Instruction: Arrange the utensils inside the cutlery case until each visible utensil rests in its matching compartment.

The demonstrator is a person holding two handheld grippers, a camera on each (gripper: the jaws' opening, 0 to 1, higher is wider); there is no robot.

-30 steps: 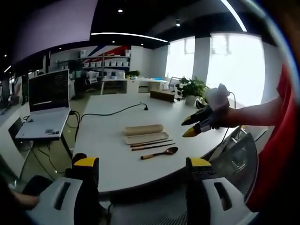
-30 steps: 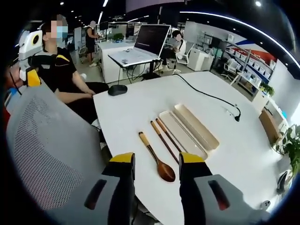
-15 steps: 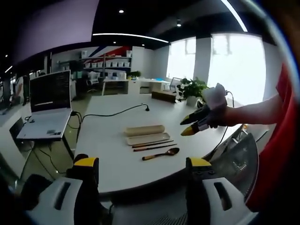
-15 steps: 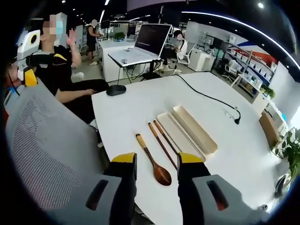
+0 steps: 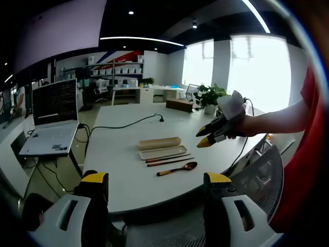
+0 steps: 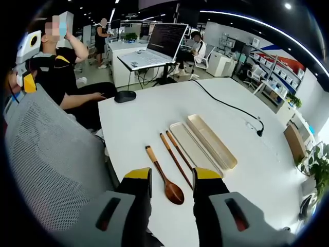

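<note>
- In your right gripper view, a grey mesh chair back (image 6: pixel 49 154) is filling the left side, with a seated person (image 6: pixel 64 77) in black behind it.
- A dark oval mouse (image 6: pixel 125 96) is lying near the corner of the smooth white table (image 6: pixel 154 113).
- The wooden spoon (image 6: pixel 164 175) is lying flat on the table, its rounded bowl sitting between your yellow-tipped right gripper (image 6: pixel 171 180) jaws, which are standing apart and gripping nothing.
- Two slim dark chopsticks (image 6: pixel 176 156) are lying side by side, between the spoon and the case.
- The long beige cutlery case (image 6: pixel 193 147) is lying open and shallow, its lid (image 6: pixel 212 140) touching its far side.
- In your left gripper view, your left gripper (image 5: pixel 154 180) is hanging open and holding nothing, well short of the utensils.
</note>
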